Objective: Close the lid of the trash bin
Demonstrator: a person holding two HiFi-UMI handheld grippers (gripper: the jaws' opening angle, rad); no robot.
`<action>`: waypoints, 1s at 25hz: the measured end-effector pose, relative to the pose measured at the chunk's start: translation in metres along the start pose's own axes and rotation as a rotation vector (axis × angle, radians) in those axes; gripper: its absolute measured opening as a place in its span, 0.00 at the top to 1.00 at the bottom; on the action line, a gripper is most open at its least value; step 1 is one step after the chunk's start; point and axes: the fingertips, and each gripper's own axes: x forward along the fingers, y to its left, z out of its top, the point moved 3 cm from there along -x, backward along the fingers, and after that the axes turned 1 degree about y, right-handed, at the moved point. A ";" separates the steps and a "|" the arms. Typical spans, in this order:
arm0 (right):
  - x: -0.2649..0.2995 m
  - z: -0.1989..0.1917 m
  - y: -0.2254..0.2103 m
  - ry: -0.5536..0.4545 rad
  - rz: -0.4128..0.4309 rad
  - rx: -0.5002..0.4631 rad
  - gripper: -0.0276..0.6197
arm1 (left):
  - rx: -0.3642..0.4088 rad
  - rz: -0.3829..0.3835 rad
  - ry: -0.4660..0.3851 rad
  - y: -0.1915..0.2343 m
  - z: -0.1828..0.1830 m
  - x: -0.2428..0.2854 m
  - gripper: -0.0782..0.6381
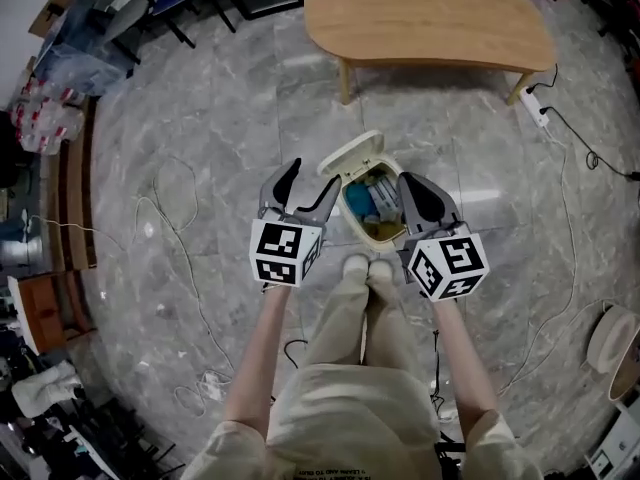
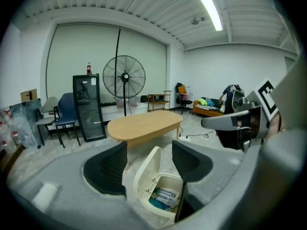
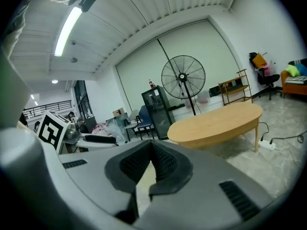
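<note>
Poised above the open trash bin (image 1: 383, 234) on the floor, just past the feet.

Holding the left gripper (image 1: 312, 178) with jaws spread and empty, the right gripper (image 1: 412, 190) with jaws pressed together on nothing. Best to reach behind the lid (image 1: 350, 155), standing upright at the bin's far-left rim (seemingly hinged there), then tip it toward the near right and ease it down flat.
</note>
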 end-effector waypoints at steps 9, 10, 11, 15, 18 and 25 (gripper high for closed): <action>0.020 -0.057 -0.026 0.051 -0.054 0.098 0.95 | 0.057 -0.088 0.177 0.008 -0.058 0.069 0.49; 0.022 -0.061 -0.028 0.053 -0.059 0.105 0.95 | 0.065 -0.096 0.194 0.009 -0.063 0.074 0.49; 0.023 -0.065 -0.029 0.057 -0.063 0.109 0.95 | 0.076 -0.104 0.211 0.010 -0.068 0.078 0.49; 0.024 -0.078 -0.032 0.076 -0.071 0.116 0.95 | 0.150 -0.139 0.271 0.009 -0.084 0.092 0.49; 0.020 -0.086 -0.037 0.089 -0.084 0.121 0.95 | 0.187 -0.172 0.299 0.006 -0.090 0.097 0.49; 0.012 -0.096 -0.041 0.090 -0.135 0.134 0.95 | 0.210 -0.207 0.328 -0.002 -0.097 0.099 0.49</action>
